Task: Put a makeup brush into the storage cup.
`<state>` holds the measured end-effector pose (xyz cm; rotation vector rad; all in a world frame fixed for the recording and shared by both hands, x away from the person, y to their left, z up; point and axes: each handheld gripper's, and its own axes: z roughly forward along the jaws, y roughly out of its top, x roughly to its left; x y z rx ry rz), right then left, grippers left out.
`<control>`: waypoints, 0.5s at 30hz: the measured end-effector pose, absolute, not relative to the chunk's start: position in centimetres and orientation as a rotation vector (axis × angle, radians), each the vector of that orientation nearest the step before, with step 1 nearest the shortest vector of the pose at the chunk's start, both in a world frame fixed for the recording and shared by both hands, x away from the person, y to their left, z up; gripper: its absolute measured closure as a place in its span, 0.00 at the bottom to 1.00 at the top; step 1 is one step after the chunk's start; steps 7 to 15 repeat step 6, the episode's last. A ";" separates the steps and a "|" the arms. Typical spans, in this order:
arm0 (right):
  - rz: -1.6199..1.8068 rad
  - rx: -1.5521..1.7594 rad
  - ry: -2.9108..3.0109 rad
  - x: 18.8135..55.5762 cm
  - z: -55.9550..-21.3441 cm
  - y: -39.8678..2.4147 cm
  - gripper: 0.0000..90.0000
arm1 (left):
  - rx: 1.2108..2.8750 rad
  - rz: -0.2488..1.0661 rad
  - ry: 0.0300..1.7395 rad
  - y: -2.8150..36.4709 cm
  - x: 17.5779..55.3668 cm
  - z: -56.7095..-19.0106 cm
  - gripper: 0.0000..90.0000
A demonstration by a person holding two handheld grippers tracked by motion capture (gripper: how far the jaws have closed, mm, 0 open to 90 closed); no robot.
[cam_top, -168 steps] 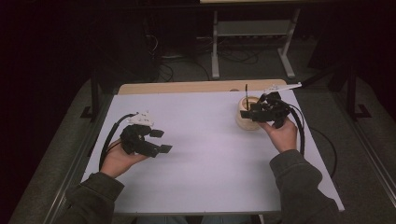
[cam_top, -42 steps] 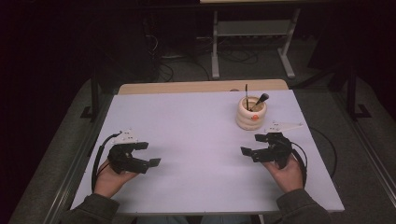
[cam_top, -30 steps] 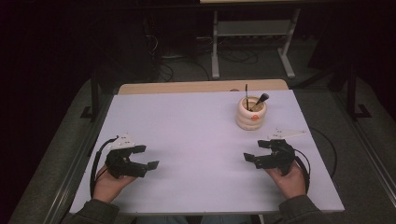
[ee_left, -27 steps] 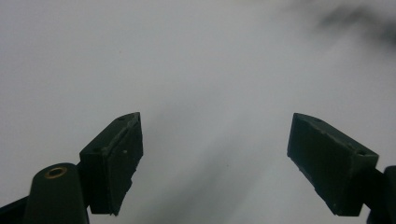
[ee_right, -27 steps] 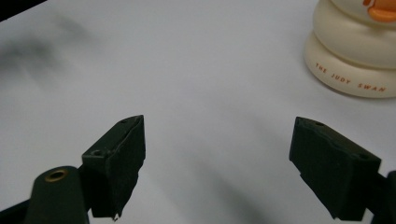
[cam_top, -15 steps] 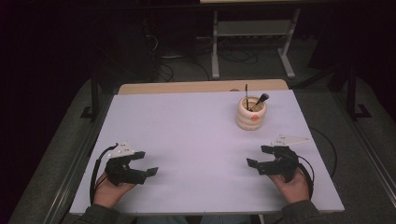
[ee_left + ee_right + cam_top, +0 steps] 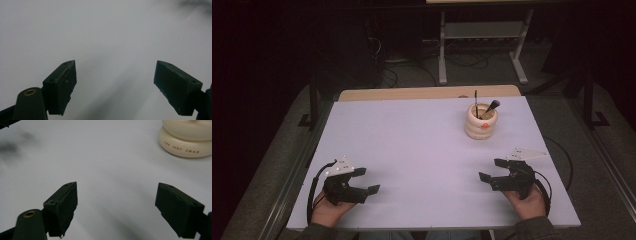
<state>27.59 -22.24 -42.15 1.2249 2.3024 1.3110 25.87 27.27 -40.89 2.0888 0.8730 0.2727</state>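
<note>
High view: cream holder [image 7: 481,122] stood ahead of the right gripper [image 7: 492,170], well apart from it, nearer the table's [image 7: 412,145] far edge.
Holder contents: two dark sticks [image 7: 484,107] stood up out of the cream holder.
Right gripper view: lower rings of the holder [image 7: 186,142] sat ahead and to the right of the jaws, orange lettering on the bottom ring.
Right gripper state: jaws spread wide, nothing between them, bare table under them.
Left gripper: left gripper [image 7: 368,181] was far across the table from the holder, near the front edge.
Left gripper state: jaws [image 7: 115,87] released, wide apart, holding nothing, over bare white surface.
</note>
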 end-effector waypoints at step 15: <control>1.316 1.229 2.300 27.4 -42.2 -22.3 0.19 | 2.063 0.271 0.879 27.4 25.8 -40.7 0.20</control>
